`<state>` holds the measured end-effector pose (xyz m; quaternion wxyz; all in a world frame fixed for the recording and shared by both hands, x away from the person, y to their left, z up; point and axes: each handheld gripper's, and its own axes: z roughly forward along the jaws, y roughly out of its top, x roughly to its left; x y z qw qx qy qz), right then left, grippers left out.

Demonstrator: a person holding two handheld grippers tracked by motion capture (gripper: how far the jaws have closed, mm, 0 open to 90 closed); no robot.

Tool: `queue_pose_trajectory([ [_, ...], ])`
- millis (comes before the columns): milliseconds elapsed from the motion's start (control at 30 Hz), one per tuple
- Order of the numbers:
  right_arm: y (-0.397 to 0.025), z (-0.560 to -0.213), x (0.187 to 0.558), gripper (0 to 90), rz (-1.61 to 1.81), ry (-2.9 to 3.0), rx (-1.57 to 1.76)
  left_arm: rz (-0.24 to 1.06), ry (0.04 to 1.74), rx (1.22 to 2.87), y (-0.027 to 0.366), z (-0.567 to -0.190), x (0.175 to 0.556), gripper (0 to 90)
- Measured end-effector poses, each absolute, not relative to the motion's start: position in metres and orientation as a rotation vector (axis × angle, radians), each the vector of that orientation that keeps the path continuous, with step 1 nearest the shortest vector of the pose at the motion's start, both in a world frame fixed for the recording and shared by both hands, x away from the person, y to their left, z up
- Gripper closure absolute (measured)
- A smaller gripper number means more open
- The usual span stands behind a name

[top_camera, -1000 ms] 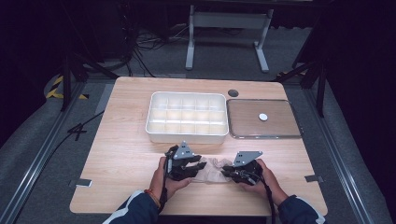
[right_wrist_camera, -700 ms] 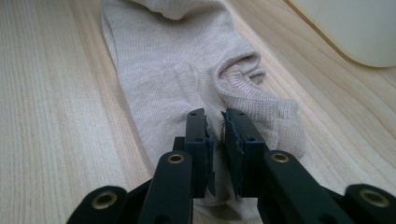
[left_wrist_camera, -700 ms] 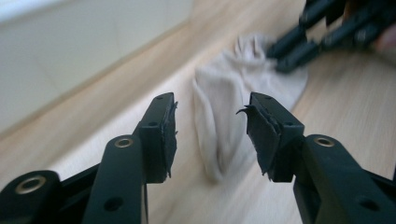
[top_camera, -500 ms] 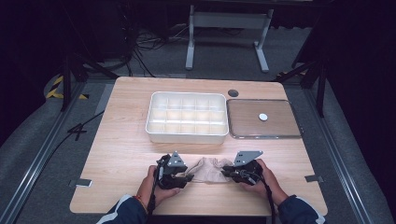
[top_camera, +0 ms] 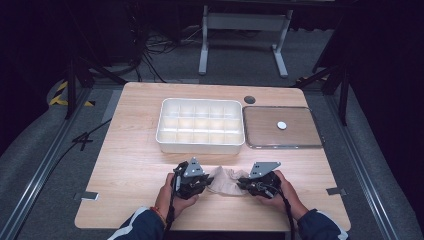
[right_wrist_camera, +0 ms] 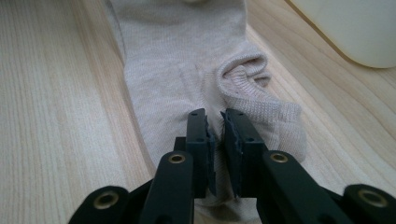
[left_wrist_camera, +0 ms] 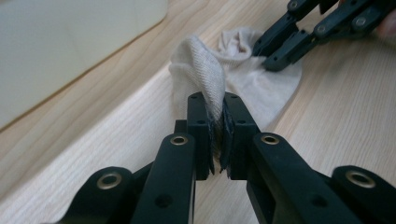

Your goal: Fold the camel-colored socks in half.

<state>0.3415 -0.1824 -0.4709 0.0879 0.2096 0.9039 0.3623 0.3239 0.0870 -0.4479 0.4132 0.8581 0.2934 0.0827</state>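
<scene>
A beige ankle sock (top_camera: 225, 181) lies on the wooden table (top_camera: 135, 150) near its front edge, between my two grippers. My left gripper (top_camera: 201, 182) is shut on the sock's raised toe end (left_wrist_camera: 205, 79), and the fabric is pinched between its jaws (left_wrist_camera: 216, 116). In the left gripper view, the right gripper (left_wrist_camera: 273, 58) grips the far end of the sock. My right gripper (top_camera: 244, 184) is shut on the sock (right_wrist_camera: 187, 60) just beside its ribbed cuff opening (right_wrist_camera: 243, 74). A hand holds each gripper.
A white compartment tray (top_camera: 201, 144) stands behind the sock at mid-table. To its right sits a flat brown tray (top_camera: 260, 127) with a small white disc (top_camera: 282, 125). A dark round hole (top_camera: 249, 99) marks the table's far side. Tape marks (top_camera: 90, 195) sit near the front corners.
My left gripper drew back toward the left and the near edge with the sock's toe, then eased slightly right. The right gripper has stayed in place.
</scene>
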Motion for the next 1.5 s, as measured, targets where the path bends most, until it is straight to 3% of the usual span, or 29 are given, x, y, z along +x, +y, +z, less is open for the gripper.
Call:
queue_pose_trajectory([
  [500, -0.184, -0.471, 0.341, 77.1, 1.109, 2.692, 0.642, 0.207, 0.645, 2.161, 0.044, -0.442, 0.329, 84.6],
  [533, -0.184, -0.471, 0.342, 76.1, 1.110, 2.691, 0.646, 0.210, 0.645, 2.171, 0.042, -0.443, 0.329, 84.6],
  [567, -0.185, -0.469, 0.341, 69.3, 1.108, 2.683, 0.644, 0.221, 0.641, 2.186, 0.038, -0.444, 0.330, 84.8],
  [633, -0.186, -0.467, 0.341, 69.2, 1.110, 2.677, 0.642, 0.219, 0.642, 2.190, 0.038, -0.445, 0.330, 84.9],
  [800, -0.208, -0.448, 0.341, 70.0, 1.157, 2.567, 0.694, 0.215, 0.639, 2.187, 0.040, -0.443, 0.330, 84.9],
  [967, -0.220, -0.463, 0.348, 71.4, 1.064, 2.602, 0.797, 0.214, 0.630, 2.194, 0.034, -0.444, 0.328, 84.9],
  [1233, -0.219, -0.471, 0.352, 81.1, 1.072, 2.639, 0.822, 0.215, 0.562, 2.225, 0.012, -0.446, 0.326, 84.9],
  [1500, -0.220, -0.472, 0.353, 80.7, 1.100, 2.646, 0.852, 0.216, 0.544, 2.259, -0.005, -0.457, 0.328, 84.8],
])
